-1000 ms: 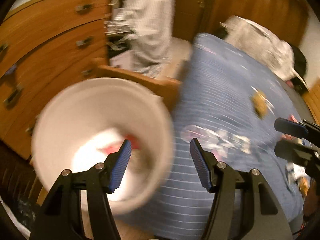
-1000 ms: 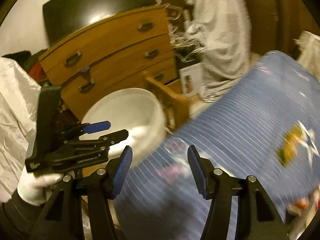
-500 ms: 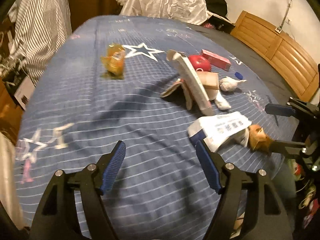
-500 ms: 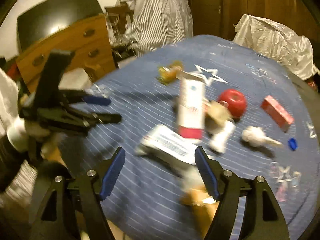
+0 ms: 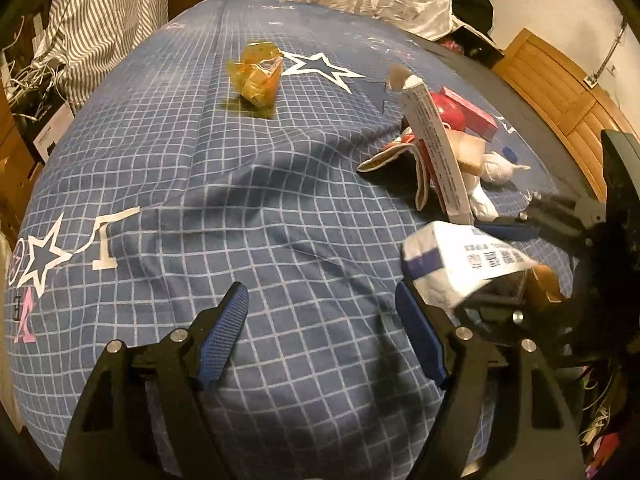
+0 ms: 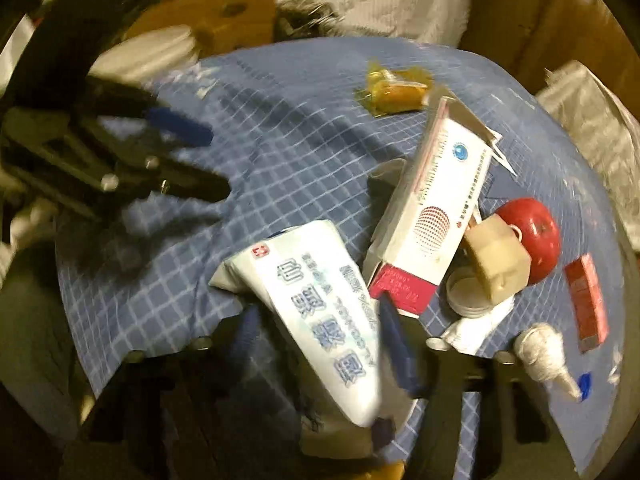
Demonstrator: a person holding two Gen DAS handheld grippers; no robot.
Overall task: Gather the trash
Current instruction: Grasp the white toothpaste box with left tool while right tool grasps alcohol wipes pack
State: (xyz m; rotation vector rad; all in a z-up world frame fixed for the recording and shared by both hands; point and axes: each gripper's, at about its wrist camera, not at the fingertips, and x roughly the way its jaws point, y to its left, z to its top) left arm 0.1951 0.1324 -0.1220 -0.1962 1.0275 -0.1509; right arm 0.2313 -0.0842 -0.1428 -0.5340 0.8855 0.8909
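The right gripper (image 6: 316, 344) is closing its jaws around the white printed packet (image 6: 320, 320), which is lying between the blue pads at the near edge of the bed (image 6: 280, 120); motion blur is making it hard to confirm firm pad contact, so the grip is judged as probably just forming. The packet's long axis is running roughly along the gripper's pointing line, slightly tilted, with its far end toward the middle of the bed. The left gripper (image 5: 320, 340) is hanging released over bare blue checked cover near the same edge, nothing between its pads, with the packet just to its right; the right hand is plainly the nearer. Beyond the packet, a tall white-and-red carton (image 6: 432, 216) is leaning just beside it, then a beige tag (image 6: 496, 260), a red round object (image 6: 532, 232), a white lid (image 6: 468, 296), a red box (image 6: 588, 300) and a crumpled tissue (image 6: 540, 352). A yellow wrapper (image 5: 256, 74) is lying well apart toward the far edge. The carton is judged the only item likely to be knocked during lifting.
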